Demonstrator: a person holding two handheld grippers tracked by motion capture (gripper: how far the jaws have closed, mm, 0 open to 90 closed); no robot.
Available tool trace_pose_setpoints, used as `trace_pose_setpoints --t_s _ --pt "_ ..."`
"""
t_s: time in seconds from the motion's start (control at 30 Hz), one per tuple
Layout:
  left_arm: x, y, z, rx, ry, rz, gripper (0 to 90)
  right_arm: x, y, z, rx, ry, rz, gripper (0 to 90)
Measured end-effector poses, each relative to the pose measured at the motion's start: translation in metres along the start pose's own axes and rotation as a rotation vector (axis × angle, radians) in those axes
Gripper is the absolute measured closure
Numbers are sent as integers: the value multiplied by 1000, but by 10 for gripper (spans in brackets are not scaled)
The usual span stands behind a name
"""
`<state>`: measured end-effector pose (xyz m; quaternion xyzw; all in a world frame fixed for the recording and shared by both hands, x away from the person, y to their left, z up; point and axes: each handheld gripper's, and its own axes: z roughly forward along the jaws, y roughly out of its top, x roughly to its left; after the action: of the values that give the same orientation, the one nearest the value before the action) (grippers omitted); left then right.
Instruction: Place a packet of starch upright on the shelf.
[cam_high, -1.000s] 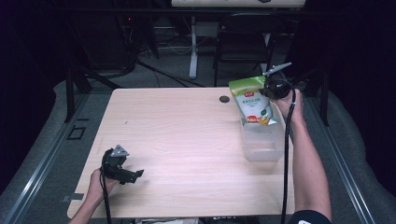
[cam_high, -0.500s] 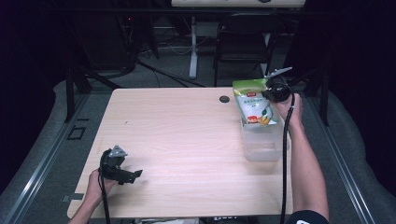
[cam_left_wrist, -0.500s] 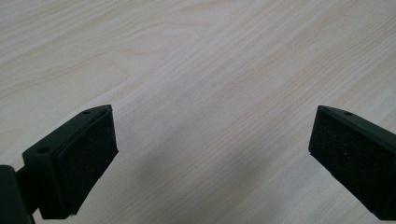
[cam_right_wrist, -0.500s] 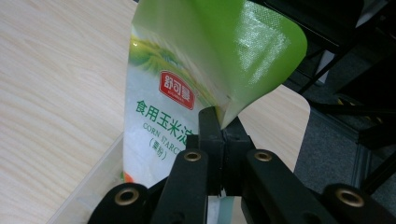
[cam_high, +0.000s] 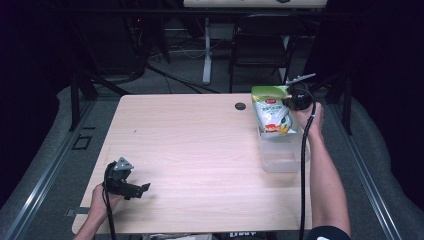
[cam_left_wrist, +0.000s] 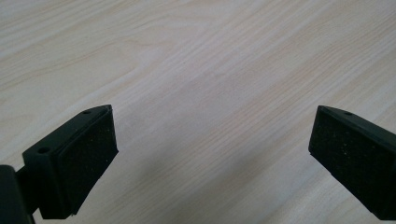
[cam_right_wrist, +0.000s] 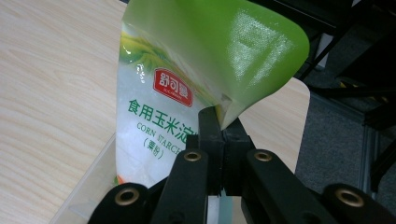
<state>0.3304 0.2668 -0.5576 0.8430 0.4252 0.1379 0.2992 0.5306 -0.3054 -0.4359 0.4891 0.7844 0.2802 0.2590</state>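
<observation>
A green and white corn starch bag (cam_high: 271, 109) hangs upright over the far end of a clear plastic box (cam_high: 283, 158) at the table's right side. My right gripper (cam_high: 291, 98) is shut on the bag's upper right edge; in the right gripper view its jaws pinch the green top of the bag (cam_right_wrist: 187, 84), and the box rim (cam_right_wrist: 86, 179) lies below. My left gripper (cam_high: 145, 188) rests near the front left of the table, open, with nothing between its pads (cam_left_wrist: 81, 154) but bare wood.
A small dark round cap or hole (cam_high: 240, 106) sits on the wooden table (cam_high: 200, 150) near the far edge, left of the bag. A chair (cam_high: 265, 50) and table legs stand beyond the far edge. Dark floor lies past the right edge.
The right gripper has carried the bag slightly toward the far edge and a little higher over the box. The left gripper has stayed in place.
</observation>
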Motion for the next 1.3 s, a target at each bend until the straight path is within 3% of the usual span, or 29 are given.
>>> trace_pose_setpoints --t_s 0.07,0.27,0.4,0.47,0.5,0.67,0.8,0.87,0.97,1.03,1.1,1.3 --pt "-1 0 1 2 -2 5 8 0 0 0 3 -1 12 900" --pt "2 -2 -1 -3 1 -1 8 -5 -6 3 4 3 119 900" --pt "1 -1 0 0 -3 2 8 -8 -5 4 20 12 131 892" --pt "0 0 1 2 -5 4 9 -7 -3 2 24 8 102 832" --pt "0 0 1 4 -3 8 9 -7 -1 2 33 18 104 753" --pt "0 0 2 11 -8 2 9 -7 13 -1 31 36 103 541" --pt "0 -1 2 8 -4 2 10 0 26 0 35 13 53 450" --pt "0 0 2 8 -4 2 10 5 29 2 39 -5 25 499" --pt "0 0 2 14 -11 9 11 9 31 0 28 -19 14 763" --pt "0 0 1 12 -12 9 11 10 29 -3 -2 13 22 848" --pt "0 0 2 10 -10 8 11 13 25 -7 -21 21 -1 880" --pt "-2 1 4 17 -8 9 11 17 19 -25 -113 99 -6 892"
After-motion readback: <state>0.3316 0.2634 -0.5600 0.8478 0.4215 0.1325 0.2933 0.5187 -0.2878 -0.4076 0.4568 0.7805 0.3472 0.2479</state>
